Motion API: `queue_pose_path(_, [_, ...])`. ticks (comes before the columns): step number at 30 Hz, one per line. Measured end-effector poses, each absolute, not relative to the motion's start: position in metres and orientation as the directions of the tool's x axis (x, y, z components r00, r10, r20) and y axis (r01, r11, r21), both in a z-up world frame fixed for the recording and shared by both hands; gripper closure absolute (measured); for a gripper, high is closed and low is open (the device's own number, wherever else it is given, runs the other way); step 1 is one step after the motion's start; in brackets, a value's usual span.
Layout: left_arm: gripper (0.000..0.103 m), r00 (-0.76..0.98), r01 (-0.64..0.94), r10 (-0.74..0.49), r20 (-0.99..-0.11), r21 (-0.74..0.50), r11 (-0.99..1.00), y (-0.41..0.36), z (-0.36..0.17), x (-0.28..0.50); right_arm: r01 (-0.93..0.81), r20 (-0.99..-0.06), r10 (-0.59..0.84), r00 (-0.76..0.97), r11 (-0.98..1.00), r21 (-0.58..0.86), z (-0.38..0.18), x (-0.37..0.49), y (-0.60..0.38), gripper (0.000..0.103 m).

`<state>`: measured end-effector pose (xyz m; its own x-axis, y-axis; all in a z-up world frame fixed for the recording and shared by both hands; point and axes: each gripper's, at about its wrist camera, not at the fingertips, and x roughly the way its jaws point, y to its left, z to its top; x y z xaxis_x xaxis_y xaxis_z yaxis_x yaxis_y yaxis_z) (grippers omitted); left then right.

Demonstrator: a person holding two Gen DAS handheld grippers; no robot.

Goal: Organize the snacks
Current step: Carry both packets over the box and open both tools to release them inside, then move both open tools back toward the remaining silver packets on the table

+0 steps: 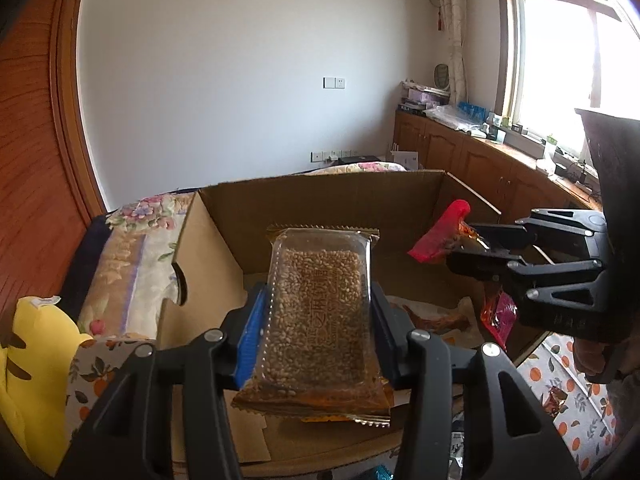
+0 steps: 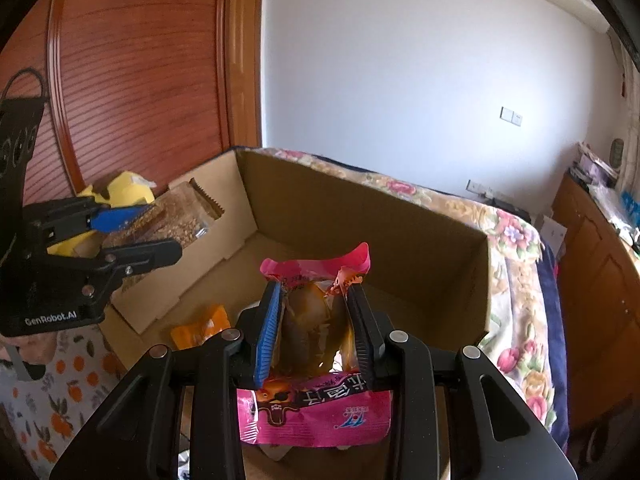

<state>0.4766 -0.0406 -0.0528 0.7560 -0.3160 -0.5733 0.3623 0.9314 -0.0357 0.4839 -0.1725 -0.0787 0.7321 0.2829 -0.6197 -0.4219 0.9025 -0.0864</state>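
Clear-windowed grain bar packet fills left tool.

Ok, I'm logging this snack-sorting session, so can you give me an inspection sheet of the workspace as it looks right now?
Surface: table under an orange-print cloth, carrying an open cardboard box.
Job's things: clear grain-bar packet and pink snack packet, both held over the box; orange packet and a few more wrappers in the box.
Clutter: yellow plush toy beside the box.
Grippers: left gripper shut on the grain-bar packet; right gripper shut on the pink snack packet.
Cables: a black loop atop the left gripper's body.
Surroundings: floral bedspread, wooden cabinets, window.
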Motion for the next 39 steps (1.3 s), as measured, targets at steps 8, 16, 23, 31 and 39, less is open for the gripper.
queue_pose_path(8, [0.052, 0.739, 0.363, -0.306, -0.599, -0.029, 0.932, -0.045, -0.066, 0.478, -0.424, -0.646, 0.272, 0.714, 0.901, -0.089, -0.094, 0.486, -0.167, 0.068])
queue_pose_path(16, [0.05, 0.75, 0.358, -0.293, -0.592, -0.008, 0.934, -0.051, -0.065, 0.476, -0.413, -0.64, 0.284, 0.714, 0.909, -0.057, -0.095, 0.486, -0.17, 0.063])
queue_pose_path(23, [0.049, 0.772, 0.355, -0.282, -0.569, 0.018, 0.935, -0.051, -0.054, 0.467, -0.412, -0.603, 0.314, 0.733, 0.911, -0.026, -0.089, 0.474, -0.17, 0.06])
queue_pose_path(31, [0.048, 0.791, 0.368, -0.298, -0.535, 0.027, 0.929, -0.047, -0.04, 0.439, -0.383, -0.541, 0.329, 0.774, 0.924, 0.014, -0.063, 0.437, -0.19, 0.059])
queue_pose_path(39, [0.047, 0.776, 0.388, -0.306, -0.551, 0.036, 0.921, -0.044, -0.048, 0.399, -0.367, -0.56, 0.317, 0.766, 0.93, 0.024, -0.063, 0.379, -0.204, 0.059])
